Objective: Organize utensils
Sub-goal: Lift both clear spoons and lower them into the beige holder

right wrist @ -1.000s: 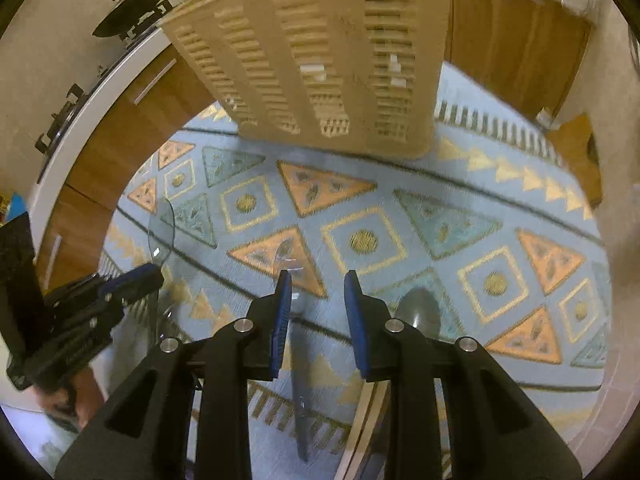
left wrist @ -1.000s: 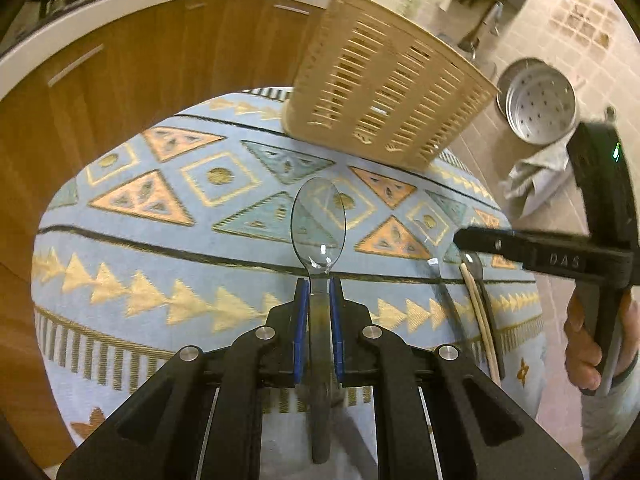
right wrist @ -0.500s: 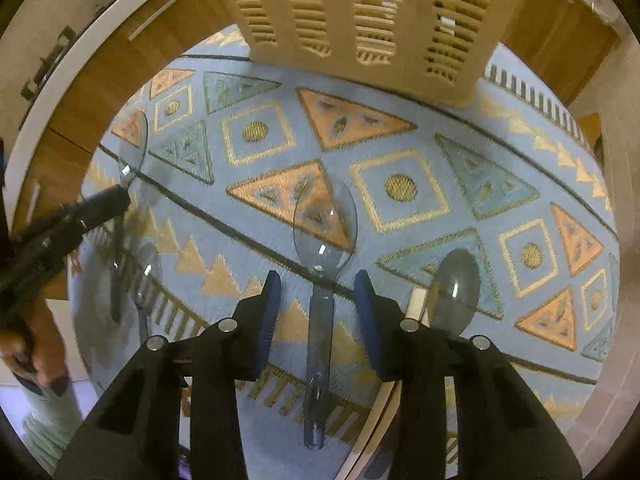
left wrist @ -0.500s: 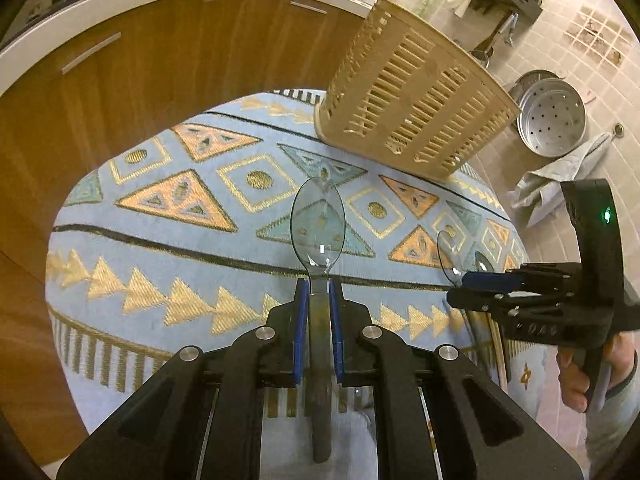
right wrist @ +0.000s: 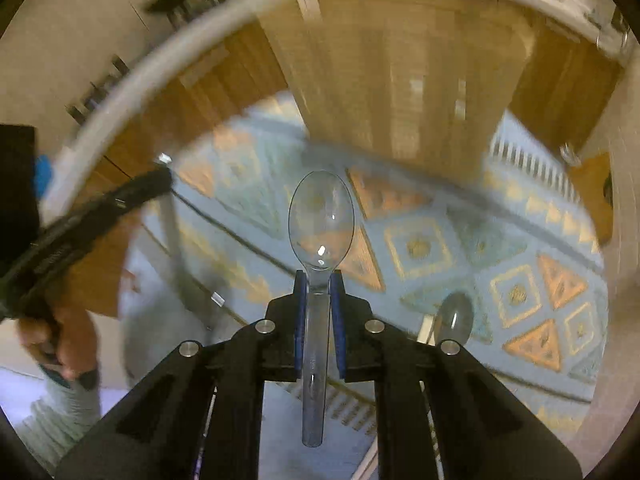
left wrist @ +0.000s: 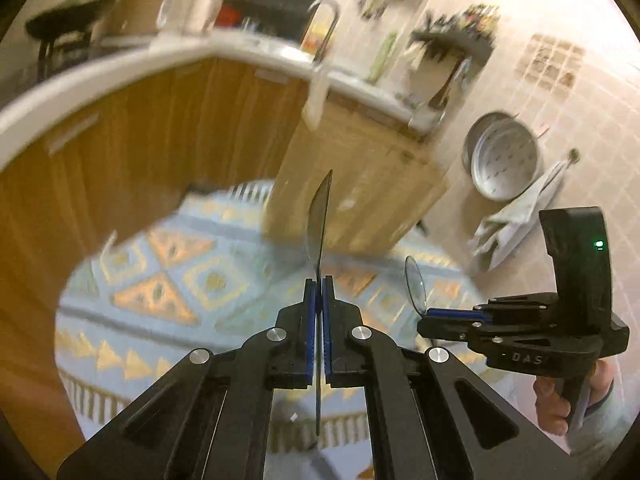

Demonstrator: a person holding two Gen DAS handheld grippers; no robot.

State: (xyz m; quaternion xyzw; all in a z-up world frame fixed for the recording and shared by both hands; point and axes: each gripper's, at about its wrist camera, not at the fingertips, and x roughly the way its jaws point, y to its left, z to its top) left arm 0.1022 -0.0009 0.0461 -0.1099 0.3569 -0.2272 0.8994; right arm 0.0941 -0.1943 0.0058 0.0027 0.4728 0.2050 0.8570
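My left gripper [left wrist: 319,285] is shut on a clear plastic spoon [left wrist: 320,220] that stands edge-on between the blue pads, lifted above the patterned tablecloth [left wrist: 180,280]. My right gripper [right wrist: 319,280] has its jaws closing, and the pads press on the neck of a second clear spoon [right wrist: 321,220], held bowl forward above the cloth. The left wrist view shows that gripper [left wrist: 430,313] at the right with its spoon [left wrist: 415,286]. A beige slotted basket [right wrist: 400,80] stands at the far side of the table. A third clear spoon [right wrist: 456,316] lies on the cloth.
Wooden chopsticks [right wrist: 424,328] lie beside the third spoon. Wooden cabinets [left wrist: 120,152] with a white counter curve behind the table. A metal steamer pan [left wrist: 504,160] and a towel [left wrist: 516,220] hang on the tiled wall. A hand [left wrist: 560,396] holds the right gripper.
Both grippers have risen from the table. The right gripper shut on the clear spoon that lay between its fingers and lifted it. The left spoon has turned edge-on in its jaws.
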